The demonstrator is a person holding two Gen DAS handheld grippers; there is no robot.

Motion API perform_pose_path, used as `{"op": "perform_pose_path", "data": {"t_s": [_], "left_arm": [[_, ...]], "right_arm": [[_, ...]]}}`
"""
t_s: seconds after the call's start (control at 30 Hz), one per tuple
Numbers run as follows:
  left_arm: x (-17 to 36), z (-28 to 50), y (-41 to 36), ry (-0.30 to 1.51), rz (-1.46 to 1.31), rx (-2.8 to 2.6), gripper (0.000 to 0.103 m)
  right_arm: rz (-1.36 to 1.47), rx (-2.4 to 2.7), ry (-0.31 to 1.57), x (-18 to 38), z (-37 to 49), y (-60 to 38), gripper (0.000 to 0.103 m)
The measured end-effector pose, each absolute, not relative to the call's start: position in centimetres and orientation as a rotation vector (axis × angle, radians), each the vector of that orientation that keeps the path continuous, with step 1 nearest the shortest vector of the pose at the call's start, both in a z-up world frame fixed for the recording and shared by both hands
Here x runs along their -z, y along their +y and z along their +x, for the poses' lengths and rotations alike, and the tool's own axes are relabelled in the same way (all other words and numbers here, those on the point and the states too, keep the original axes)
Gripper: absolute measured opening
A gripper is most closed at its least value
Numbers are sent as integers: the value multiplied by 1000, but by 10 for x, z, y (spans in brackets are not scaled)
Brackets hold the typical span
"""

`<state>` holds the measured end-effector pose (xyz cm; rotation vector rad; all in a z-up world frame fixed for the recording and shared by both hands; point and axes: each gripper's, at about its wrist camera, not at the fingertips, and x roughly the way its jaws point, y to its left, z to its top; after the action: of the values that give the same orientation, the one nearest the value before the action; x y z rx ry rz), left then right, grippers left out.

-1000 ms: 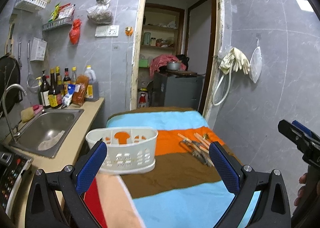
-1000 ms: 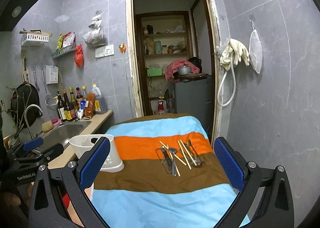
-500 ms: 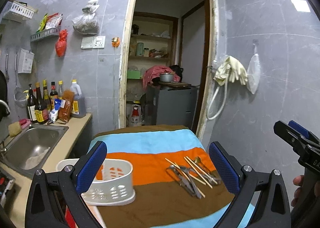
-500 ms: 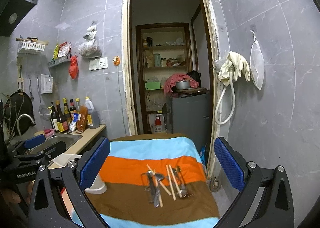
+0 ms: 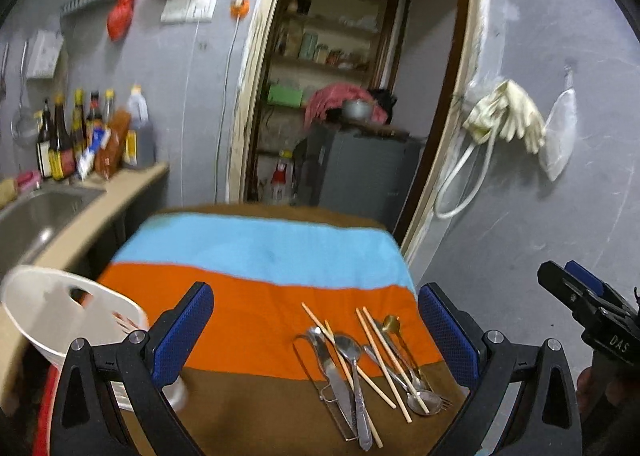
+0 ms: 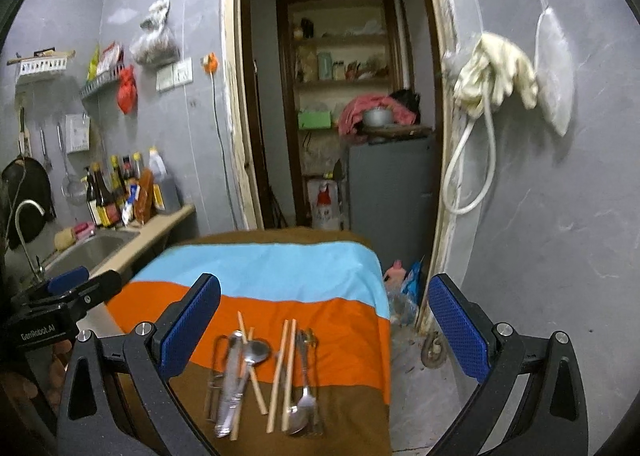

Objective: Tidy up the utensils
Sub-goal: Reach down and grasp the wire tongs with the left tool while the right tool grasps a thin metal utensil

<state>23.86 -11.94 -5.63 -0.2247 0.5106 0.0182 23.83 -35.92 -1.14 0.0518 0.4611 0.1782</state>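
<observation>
A pile of utensils (image 5: pixel 360 368) lies on the striped cloth table (image 5: pixel 260 256): a knife, spoons, a fork and several wooden chopsticks. It also shows in the right wrist view (image 6: pixel 260 372). A white plastic caddy (image 5: pixel 60 312) stands at the table's left edge. My left gripper (image 5: pixel 316 336) is open and empty above the table, with the utensils between its fingers. My right gripper (image 6: pixel 324 332) is open and empty above the same pile. The caddy is hidden in the right wrist view.
A counter with a steel sink (image 6: pixel 92 248) and several sauce bottles (image 5: pixel 88 136) runs along the left. An open doorway (image 6: pixel 344 116) with a grey fridge lies behind the table. Rubber gloves and a hose (image 5: pixel 500 124) hang on the right wall.
Both grippers have moved forward and right toward the utensils, which now sit lower and larger in both views. The caddy has slid to the left edge of the left wrist view.
</observation>
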Motion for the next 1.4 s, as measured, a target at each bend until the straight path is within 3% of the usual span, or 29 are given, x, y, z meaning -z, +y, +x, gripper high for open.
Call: {"op": "perform_pose_path", "data": {"t_s": [0.13, 0.23, 0.3, 0.53, 0.6, 0.73, 0.83, 1.07, 1.13, 1.4], "left_arm": [[86, 264, -120, 601, -268, -45, 100], [104, 280, -122, 657, -267, -62, 90], [116, 291, -125, 693, -254, -68, 84], [154, 325, -124, 827, -294, -68, 70], [160, 333, -123, 857, -314, -62, 69], [174, 350, -123, 919, -337, -57, 55], [181, 357, -121, 961, -354, -55, 47], [188, 368, -124, 1027, -357, -84, 43], [189, 372, -126, 1061, -358, -98, 36], [191, 376, -124, 1135, -402, -122, 25]], "right_arm": [[73, -209, 543, 42, 276, -363, 102], [63, -231, 604, 69, 299, -358, 100], [52, -257, 646, 85, 312, -352, 93], [28, -350, 778, 136, 350, -331, 47], [12, -372, 806, 147, 360, -325, 45], [-30, -391, 855, 164, 374, -316, 33], [-34, -402, 895, 174, 382, -311, 32], [-36, -417, 962, 191, 393, -305, 31], [-28, -423, 985, 194, 396, -303, 31], [-71, -409, 1035, 199, 397, -295, 18]]}}
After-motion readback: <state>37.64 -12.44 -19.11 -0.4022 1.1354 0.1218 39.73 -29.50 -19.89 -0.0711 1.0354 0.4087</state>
